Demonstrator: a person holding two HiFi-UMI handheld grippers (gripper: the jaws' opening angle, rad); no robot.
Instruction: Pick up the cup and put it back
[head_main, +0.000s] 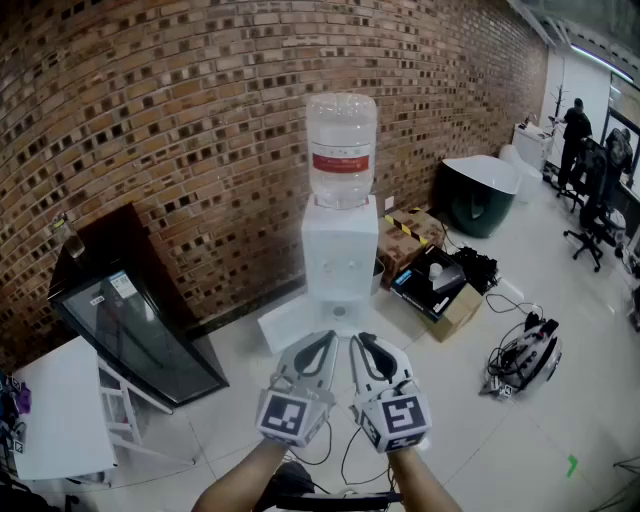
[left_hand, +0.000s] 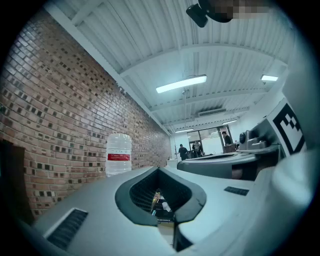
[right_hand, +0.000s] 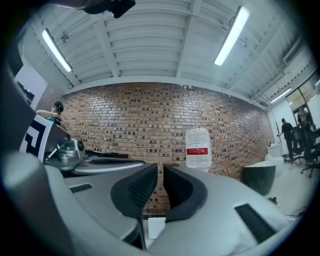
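Off to the far left of the left claw (head_main: 328, 340), a white table (head_main: 60, 420) and a black glass-fronted cabinet (head_main: 130, 325) stood by the brick wall (head_main: 200, 100), well apart from anything the task needed. The left claw itself was pressed together at its tips with nothing between them, and it was tipped a little upward. Just beside it, the right claw (head_main: 358, 340) was held level, its jaws drawn in to a thin slit and likewise empty.

Straight ahead of both claws stood a white water dispenser (head_main: 340, 265) topped by a clear bottle (head_main: 342, 150). The cup (head_main: 340, 312) was, as best I could judge, the small round shape on the dispenser's ledge, beyond the claw tips and between them. It was too small to be sure of, and neither gripper view showed it. Neither claw touched it.

Further right of the right claw lay open cardboard boxes (head_main: 420, 265), a dark green tub (head_main: 480, 195) and, far off, a person (head_main: 577, 120).

A cup of that kind would likely be light and thin-walled, easy to crush or tip, and slick if wet. I would spread one claw first and take the cup across the middle of its wall with a mild squeeze. Then I would keep it upright and set it back on the same ledge.
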